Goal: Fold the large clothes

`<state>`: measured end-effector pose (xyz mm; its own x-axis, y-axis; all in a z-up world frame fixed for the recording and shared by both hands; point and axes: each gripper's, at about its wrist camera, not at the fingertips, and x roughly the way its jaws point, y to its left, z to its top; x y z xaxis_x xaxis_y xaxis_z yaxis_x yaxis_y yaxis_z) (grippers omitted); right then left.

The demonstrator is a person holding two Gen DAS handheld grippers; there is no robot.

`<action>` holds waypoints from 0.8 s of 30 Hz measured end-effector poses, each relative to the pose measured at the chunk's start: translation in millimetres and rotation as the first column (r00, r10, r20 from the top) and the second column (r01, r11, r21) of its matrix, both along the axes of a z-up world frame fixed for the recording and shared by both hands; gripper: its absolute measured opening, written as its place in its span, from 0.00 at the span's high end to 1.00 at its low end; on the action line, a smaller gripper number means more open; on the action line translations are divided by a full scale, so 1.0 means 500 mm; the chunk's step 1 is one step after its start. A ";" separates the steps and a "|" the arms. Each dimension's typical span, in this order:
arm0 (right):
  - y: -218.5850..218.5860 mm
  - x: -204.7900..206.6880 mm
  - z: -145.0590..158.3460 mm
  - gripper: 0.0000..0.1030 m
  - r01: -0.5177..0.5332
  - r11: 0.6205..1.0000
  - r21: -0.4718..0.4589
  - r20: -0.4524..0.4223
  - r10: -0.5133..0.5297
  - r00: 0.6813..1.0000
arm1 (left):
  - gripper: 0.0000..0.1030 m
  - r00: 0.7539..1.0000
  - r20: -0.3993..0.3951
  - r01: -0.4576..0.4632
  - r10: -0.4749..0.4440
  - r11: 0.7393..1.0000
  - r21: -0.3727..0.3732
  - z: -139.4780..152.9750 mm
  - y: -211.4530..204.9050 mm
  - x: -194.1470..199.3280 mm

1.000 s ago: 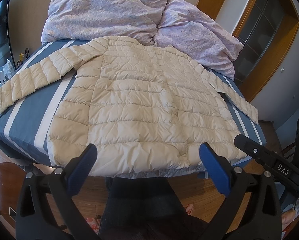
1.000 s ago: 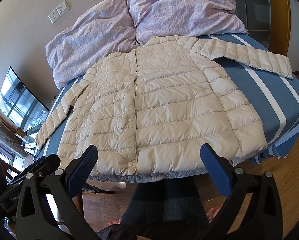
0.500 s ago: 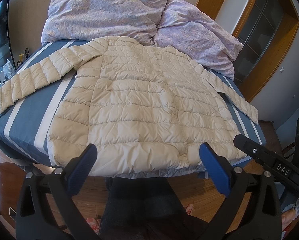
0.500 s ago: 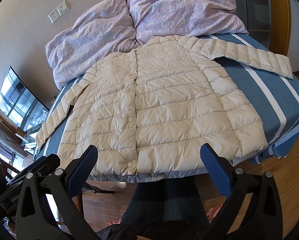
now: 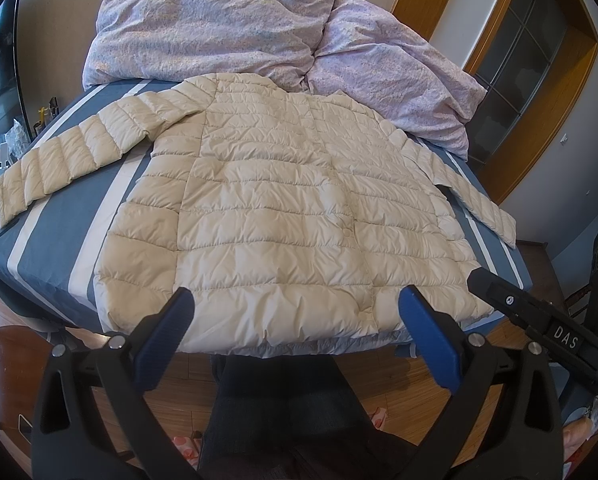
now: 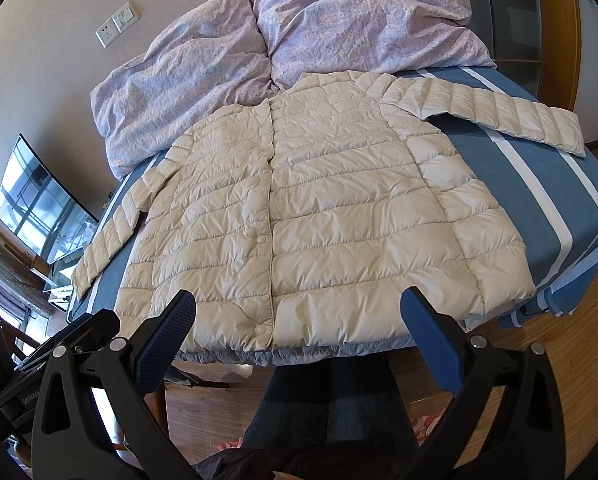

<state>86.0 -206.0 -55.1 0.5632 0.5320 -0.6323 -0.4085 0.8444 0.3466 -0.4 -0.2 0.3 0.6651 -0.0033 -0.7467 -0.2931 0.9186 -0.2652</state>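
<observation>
Nothing has moved: both grippers stay hovering at the bed's near edge.
Left gripper [image 5: 295, 320] and right gripper [image 6: 299, 320] gape wide, empty, above the cream puffer jacket [image 6: 319, 208].

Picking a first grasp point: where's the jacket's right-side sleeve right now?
In the right wrist view the sleeve lies spread out to the right of the cream puffer jacket, flat on the striped blue sheet, just below the lilac duvet.

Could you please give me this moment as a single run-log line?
phase: pre-grasp | jacket: flat on bed, buttoned, sleeves spread, unfolded | left tool: open, empty, short of hem | right tool: open, empty, short of hem
</observation>
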 end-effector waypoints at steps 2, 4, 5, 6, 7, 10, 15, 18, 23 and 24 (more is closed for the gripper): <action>0.000 0.001 -0.001 0.01 -0.001 1.000 -0.001 0.001 0.001 1.000 | 0.02 1.000 0.000 0.000 0.000 1.000 0.000 0.000 0.000 0.000; 0.000 0.002 0.001 0.01 -0.001 1.000 0.000 0.001 0.001 1.000 | 0.02 1.000 0.000 0.000 0.000 1.000 0.001 0.000 0.000 0.000; 0.000 0.002 -0.001 0.01 -0.001 1.000 0.000 0.002 0.001 1.000 | 0.02 1.000 0.000 0.000 0.000 1.000 0.001 0.000 0.000 0.001; 0.000 0.003 -0.001 0.01 -0.001 1.000 0.000 0.002 0.001 1.000 | 0.02 1.000 0.000 0.000 0.000 1.000 0.001 0.000 0.000 0.000; 0.000 0.003 -0.002 0.01 -0.001 1.000 0.001 0.002 0.001 1.000 | 0.02 1.000 -0.001 0.000 0.000 1.000 0.001 0.000 0.000 0.000; -0.001 0.006 -0.002 0.01 0.001 1.000 0.000 -0.002 -0.001 1.000 | 0.02 1.000 -0.005 0.001 -0.001 1.000 -0.001 -0.001 0.000 0.001; 0.008 0.030 -0.005 0.01 0.006 1.000 -0.004 -0.018 -0.007 1.000 | 0.02 1.000 -0.015 0.004 -0.004 1.000 -0.003 0.007 -0.005 0.027; 0.014 0.042 -0.008 0.01 0.011 1.000 -0.012 -0.022 -0.011 1.000 | 0.02 1.000 -0.017 0.006 -0.006 1.000 -0.002 -0.005 0.012 0.041; 0.023 0.076 -0.018 0.01 0.027 0.999 -0.026 -0.035 -0.028 0.999 | 0.02 0.999 -0.037 0.010 -0.010 1.000 0.014 -0.022 0.030 0.091; 0.023 0.086 -0.021 0.01 0.032 0.999 -0.027 -0.039 -0.033 0.999 | 0.02 0.999 -0.037 0.010 -0.009 1.000 0.015 -0.023 0.031 0.090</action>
<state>129.2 -194.5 -65.4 0.5543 0.4965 -0.6681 -0.3668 0.8662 0.3394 44.7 15.1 -11.1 0.6370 0.0022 -0.7708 -0.2937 0.9253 -0.2401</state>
